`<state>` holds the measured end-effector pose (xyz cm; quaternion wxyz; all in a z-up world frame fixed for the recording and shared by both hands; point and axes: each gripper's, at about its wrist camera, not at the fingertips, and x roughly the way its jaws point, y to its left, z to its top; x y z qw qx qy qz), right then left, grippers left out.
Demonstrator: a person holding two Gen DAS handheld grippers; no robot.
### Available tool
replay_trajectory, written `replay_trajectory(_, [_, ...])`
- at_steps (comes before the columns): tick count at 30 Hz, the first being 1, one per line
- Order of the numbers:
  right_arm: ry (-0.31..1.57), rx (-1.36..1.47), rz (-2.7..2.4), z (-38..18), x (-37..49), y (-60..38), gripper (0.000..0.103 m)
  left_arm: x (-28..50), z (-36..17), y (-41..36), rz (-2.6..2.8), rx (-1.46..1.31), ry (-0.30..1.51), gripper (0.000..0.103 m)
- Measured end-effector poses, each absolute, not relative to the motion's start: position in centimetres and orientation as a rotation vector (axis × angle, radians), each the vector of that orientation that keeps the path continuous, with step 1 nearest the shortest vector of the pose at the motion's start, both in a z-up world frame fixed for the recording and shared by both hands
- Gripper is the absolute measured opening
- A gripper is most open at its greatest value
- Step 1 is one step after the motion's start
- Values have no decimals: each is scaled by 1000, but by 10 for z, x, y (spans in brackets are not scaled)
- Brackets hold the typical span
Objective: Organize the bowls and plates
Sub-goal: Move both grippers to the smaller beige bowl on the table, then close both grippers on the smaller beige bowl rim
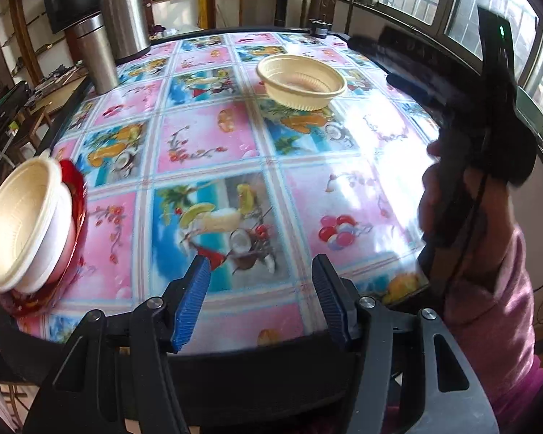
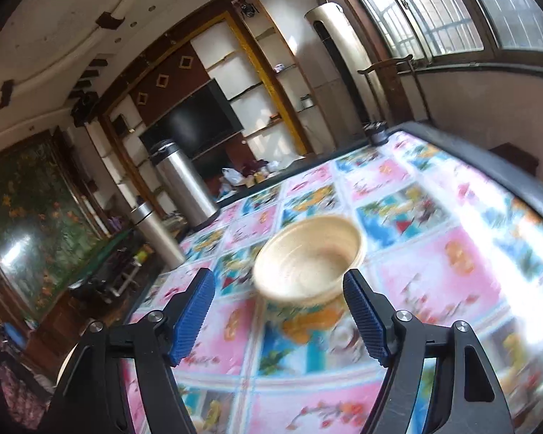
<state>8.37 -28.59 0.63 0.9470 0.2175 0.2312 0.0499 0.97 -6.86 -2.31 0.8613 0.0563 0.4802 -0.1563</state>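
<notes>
A cream ribbed bowl point(image 1: 302, 85) stands alone on the far part of the patterned table point(image 1: 206, 144). In the right wrist view the same bowl point(image 2: 307, 256) lies just ahead of my right gripper point(image 2: 278, 282), which is open, its blue pads apart on either side of the bowl's near rim and not touching it. At the table's left edge, a stack of cream and white bowls point(image 1: 23, 220) sits on a red plate point(image 1: 78, 199). My left gripper point(image 1: 260, 271) hangs open over the near table edge with nothing between its fingers.
Two steel flasks point(image 1: 125, 11) point(image 1: 94, 54) stand at the table's far left corner. A hand in a pink sleeve point(image 1: 488, 253) holds the right gripper's black body on the right. A dark chair point(image 1: 325, 0) and windows lie beyond the far edge.
</notes>
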Motion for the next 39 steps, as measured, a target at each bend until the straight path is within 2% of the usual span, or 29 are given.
replay_trajectory(3, [458, 421, 11, 28, 100, -305, 86, 31, -15, -78, -329, 118, 992, 57])
replay_trajectory(9, [451, 454, -144, 40, 137, -353, 86, 85, -1, -87, -329, 29, 1003, 57])
replay_trajectory(15, [496, 724, -50, -3, 158, -397, 87, 150, -2, -89, -289, -93, 1033, 57])
replay_trajectory(20, [708, 956, 175, -54, 193, -403, 87, 205, -16, -88, -267, -272, 1050, 57])
replay_trajectory(24, [783, 1007, 197, -72, 200, -402, 87, 236, -28, -97, -245, -346, 1031, 57])
replay_trajectory(29, [786, 1060, 238, -80, 205, -404, 81, 254, -48, -104, -233, -388, 1006, 57])
replay_trajectory(32, [820, 1059, 242, -86, 211, -396, 71, 257, -58, -102, -260, -427, 981, 57])
replay_trajectory(34, [839, 1041, 234, -89, 215, -389, 60, 261, -66, -102, -308, -441, 1022, 57])
replay_trajectory(39, [842, 985, 211, -89, 218, -379, 55, 260, -72, -103, -369, -471, 1035, 57])
